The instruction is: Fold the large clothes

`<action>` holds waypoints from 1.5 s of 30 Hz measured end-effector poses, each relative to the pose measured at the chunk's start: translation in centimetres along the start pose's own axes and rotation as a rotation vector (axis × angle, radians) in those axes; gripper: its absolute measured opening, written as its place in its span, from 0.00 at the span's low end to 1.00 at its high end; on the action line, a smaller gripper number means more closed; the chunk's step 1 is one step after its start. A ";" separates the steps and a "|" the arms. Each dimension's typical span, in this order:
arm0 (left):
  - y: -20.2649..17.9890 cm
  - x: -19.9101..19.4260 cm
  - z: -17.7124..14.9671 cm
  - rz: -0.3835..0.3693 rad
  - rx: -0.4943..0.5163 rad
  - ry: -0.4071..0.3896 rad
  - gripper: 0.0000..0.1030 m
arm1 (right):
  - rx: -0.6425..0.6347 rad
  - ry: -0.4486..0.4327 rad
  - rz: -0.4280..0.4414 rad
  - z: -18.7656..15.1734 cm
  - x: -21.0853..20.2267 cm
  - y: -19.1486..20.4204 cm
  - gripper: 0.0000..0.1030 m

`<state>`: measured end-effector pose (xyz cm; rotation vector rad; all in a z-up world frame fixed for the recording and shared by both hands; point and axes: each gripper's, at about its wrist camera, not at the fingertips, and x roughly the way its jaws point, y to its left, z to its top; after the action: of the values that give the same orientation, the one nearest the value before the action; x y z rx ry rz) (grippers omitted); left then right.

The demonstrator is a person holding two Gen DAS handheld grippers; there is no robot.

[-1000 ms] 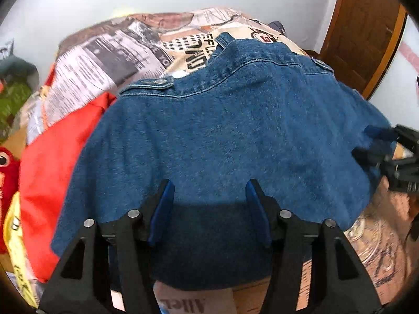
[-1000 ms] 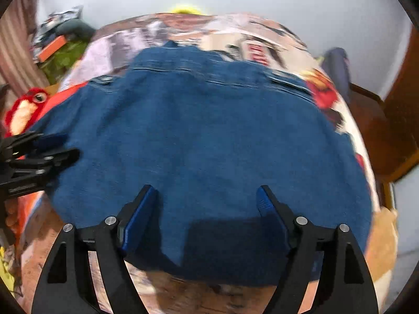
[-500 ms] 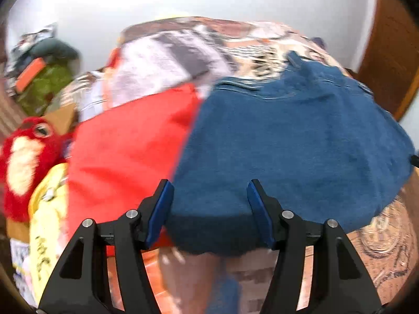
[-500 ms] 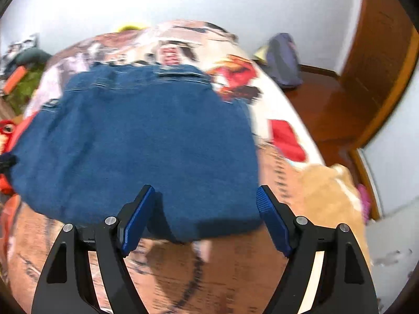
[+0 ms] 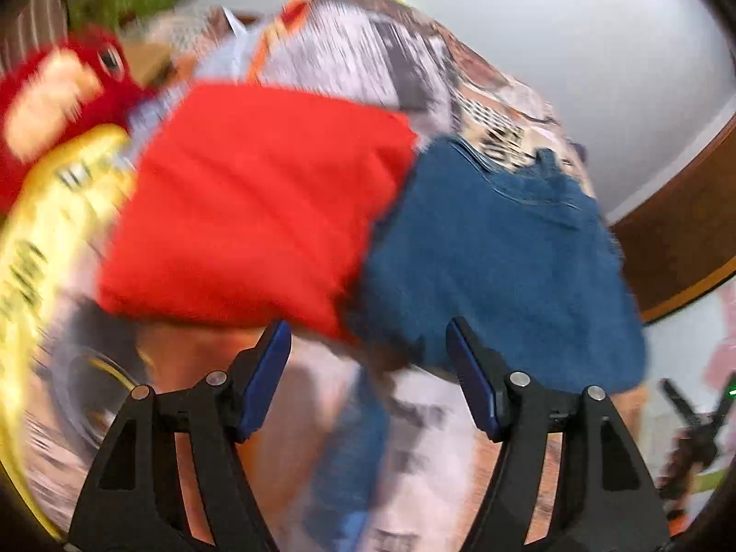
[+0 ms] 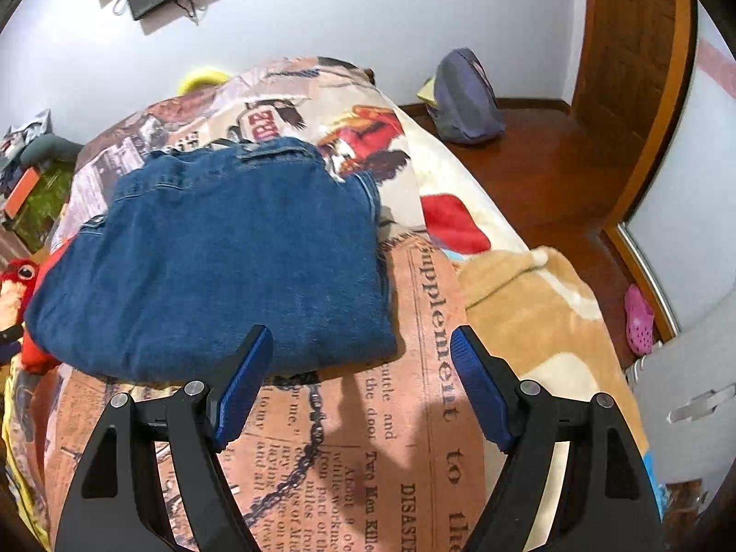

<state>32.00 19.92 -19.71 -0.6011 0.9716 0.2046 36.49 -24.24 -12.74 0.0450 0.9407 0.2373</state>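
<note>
A folded blue denim garment (image 6: 216, 257) lies on the bed's newspaper-print cover (image 6: 368, 451). In the blurred left wrist view the same denim garment (image 5: 501, 267) sits right of a red garment (image 5: 248, 202). My left gripper (image 5: 368, 368) hovers over the cover just in front of both; its jaws are opening and nothing is between them. My right gripper (image 6: 361, 377) stands open over the cover at the denim's near right corner, holding nothing. The other gripper (image 5: 694, 423) shows dimly at the far right of the left wrist view.
A red plush toy (image 5: 50, 92) and a yellow item (image 5: 41, 239) lie left of the red garment. A tan blanket (image 6: 533, 303) hangs over the bed's right side. A purple bag (image 6: 462, 101) and a pink shoe (image 6: 639, 317) are on the wooden floor by a door (image 6: 630, 60).
Both grippers have let go of the denim and drawn back off it, the left swinging left toward the red garment, the right swinging right. The left jaws stand wider than before.
</note>
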 end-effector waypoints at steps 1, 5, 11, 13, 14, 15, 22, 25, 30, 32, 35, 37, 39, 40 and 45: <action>0.0 0.3 -0.4 -0.043 -0.022 0.021 0.67 | -0.010 -0.005 0.000 0.0 -0.1 0.2 0.74; -0.6 2.7 -1.4 -0.193 -0.101 0.115 0.67 | -0.058 -0.017 0.003 0.0 -0.5 1.7 0.74; -0.7 6.0 -1.4 -0.308 -0.217 0.159 0.67 | -0.134 -0.007 0.003 -0.5 0.3 3.9 0.74; -0.6 6.9 -0.9 -0.332 -0.252 0.154 0.67 | -0.171 -0.004 -0.007 -0.7 0.6 4.8 0.74; -0.6 7.1 -0.6 -0.325 -0.257 0.143 0.67 | -0.189 -0.003 -0.011 -0.8 0.8 5.2 0.74; -0.8 7.4 -0.3 -0.314 -0.255 0.136 0.67 | -0.203 0.001 -0.011 -0.9 0.9 5.6 0.74; -3.0 8.3 0.7 -0.285 -0.280 0.136 0.67 | -0.272 0.030 -0.011 -1.4 1.8 8.0 0.74; -4.8 6.2 1.5 -0.269 -0.217 0.067 0.65 | -0.290 0.031 0.000 -1.7 1.7 8.8 0.74; -7.3 3.3 3.4 -0.248 -0.131 -0.050 0.62 | -0.320 0.030 0.001 -2.2 1.5 9.9 0.74; -7.6 4.0 4.0 -0.217 -0.132 -0.062 0.61 | -0.324 0.026 0.000 -2.2 1.3 10.2 0.74; -6.9 5.7 4.2 -0.112 -0.173 -0.065 0.49 | -0.317 0.022 0.007 -2.1 1.0 10.6 0.74; -6.3 6.5 4.3 -0.077 -0.192 -0.066 0.40 | -0.306 0.021 0.018 -1.9 0.8 10.7 0.74; -6.6 6.2 4.3 -0.068 -0.188 -0.078 0.32 | -0.294 0.025 0.031 -1.6 0.5 10.8 0.74; -7.5 5.7 4.5 -0.055 -0.146 -0.094 0.28 | -0.290 0.027 0.034 -1.4 0.4 11.0 0.74; -10.7 1.1 5.0 -0.098 0.018 -0.204 0.23 | -0.279 0.013 0.049 0.1 0.0 12.4 0.74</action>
<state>40.71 13.85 -14.39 -0.5975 0.7440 0.1660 34.29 -12.14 -10.90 -0.1907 0.9128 0.4130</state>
